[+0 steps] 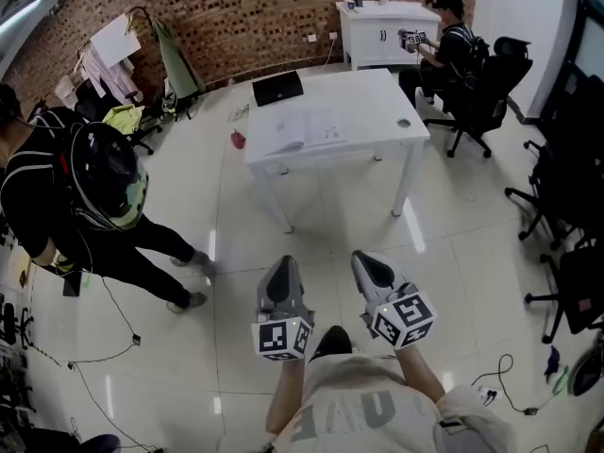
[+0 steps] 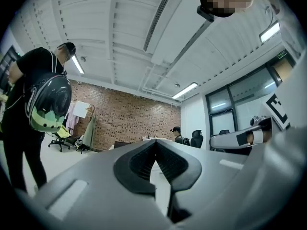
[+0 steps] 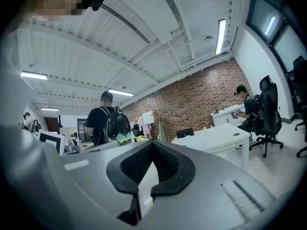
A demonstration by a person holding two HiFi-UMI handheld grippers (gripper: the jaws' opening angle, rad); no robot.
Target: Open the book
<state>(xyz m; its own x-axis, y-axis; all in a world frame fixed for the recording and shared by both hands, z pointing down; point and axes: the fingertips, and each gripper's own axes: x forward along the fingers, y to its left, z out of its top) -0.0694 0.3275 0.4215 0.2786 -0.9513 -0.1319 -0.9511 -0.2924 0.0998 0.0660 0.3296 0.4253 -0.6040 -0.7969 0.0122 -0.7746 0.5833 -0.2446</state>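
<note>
White table (image 1: pixel 377 102), book (image 1: pixel 302 132) along its length

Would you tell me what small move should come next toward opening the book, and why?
Probably step forward to the white table: what looks like the book lies on it, well beyond both the left gripper and the right gripper, whose jaws are shut and empty.

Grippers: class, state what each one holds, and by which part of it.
Nothing is held. The left gripper and right gripper are both shut and empty, short of the table.
</note>
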